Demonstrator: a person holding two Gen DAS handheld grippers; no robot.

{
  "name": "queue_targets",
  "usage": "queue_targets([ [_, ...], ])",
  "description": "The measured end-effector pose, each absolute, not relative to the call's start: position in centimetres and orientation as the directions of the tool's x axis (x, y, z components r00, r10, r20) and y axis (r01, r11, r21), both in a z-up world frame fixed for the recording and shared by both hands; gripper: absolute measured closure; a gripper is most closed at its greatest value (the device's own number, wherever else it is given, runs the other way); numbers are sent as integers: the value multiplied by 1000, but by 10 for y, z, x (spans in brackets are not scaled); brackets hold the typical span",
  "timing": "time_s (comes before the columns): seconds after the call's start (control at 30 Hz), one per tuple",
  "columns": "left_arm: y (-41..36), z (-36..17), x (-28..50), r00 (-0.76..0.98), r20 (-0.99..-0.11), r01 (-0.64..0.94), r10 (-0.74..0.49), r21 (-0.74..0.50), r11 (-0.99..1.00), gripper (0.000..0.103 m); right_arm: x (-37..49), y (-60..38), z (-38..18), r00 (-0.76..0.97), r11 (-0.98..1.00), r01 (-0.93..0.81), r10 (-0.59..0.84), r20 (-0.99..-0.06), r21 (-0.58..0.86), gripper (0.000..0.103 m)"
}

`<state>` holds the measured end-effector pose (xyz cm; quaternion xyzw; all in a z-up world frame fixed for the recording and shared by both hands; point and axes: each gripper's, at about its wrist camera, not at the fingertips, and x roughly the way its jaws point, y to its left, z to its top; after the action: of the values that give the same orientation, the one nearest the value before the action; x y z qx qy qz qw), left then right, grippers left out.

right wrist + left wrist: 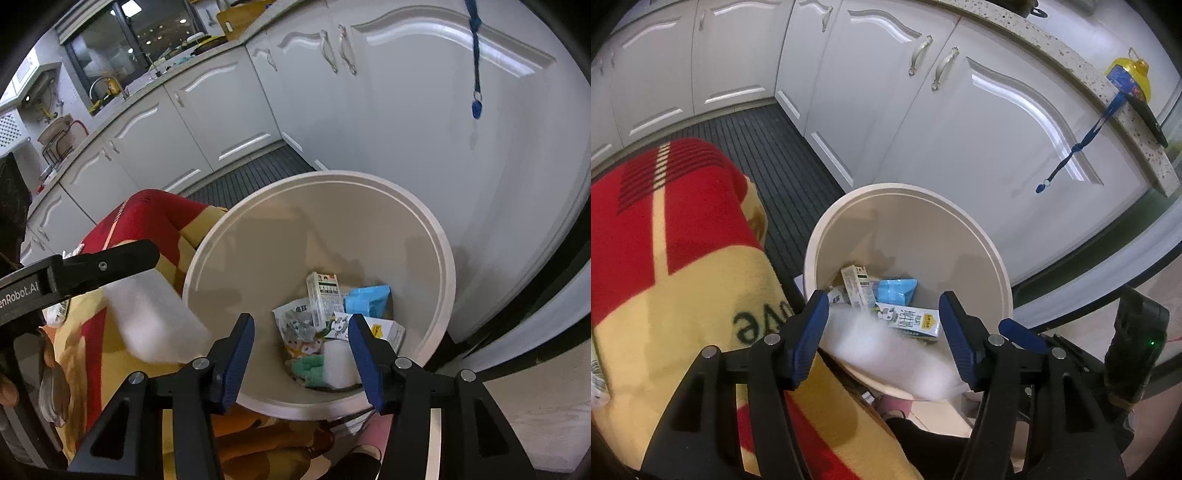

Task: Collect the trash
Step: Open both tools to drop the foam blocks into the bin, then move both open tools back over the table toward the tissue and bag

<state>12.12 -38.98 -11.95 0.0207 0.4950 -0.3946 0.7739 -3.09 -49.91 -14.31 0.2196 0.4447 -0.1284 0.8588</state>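
A round cream bin (982, 240) sits in the middle of both views, on the floor in front of white cupboards (979, 122). Some trash is already at its bottom: a tall carton (324, 295), a blue packet (369, 300), a flat milk box (910, 320) and a crinkly snack bag (295, 325). So a good part of the job looks done. In the left wrist view, the left tongs (882, 334) are spread wide apart, low in the frame, and a blurry white thing (886, 358) sits between them over the near edge of the bin. It looks like it is dropping in, but I cannot tell if the tongs touch it. In the right wrist view, the right tongs (301, 356) are spread wide too, low in the frame over the bin, and grip nothing. On the left of both views is a red and yellow blanket (676, 258). A bit of something crumpled shows at its far left edge, so there may be more trash left to pick up.
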Motion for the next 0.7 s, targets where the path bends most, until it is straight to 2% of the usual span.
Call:
queue_targets([
  [0.3, -385, -115, 119, 194, -780, 633, -595, -364, 683, 40, -42, -500, -142, 568, 861, 431, -24, -823, 271, 52],
  [0.7, -367, -93, 101, 289, -763, 663, -579, -276, 695, 40, -37, -484, -130, 587, 878, 397, -18, -809, 268, 51],
])
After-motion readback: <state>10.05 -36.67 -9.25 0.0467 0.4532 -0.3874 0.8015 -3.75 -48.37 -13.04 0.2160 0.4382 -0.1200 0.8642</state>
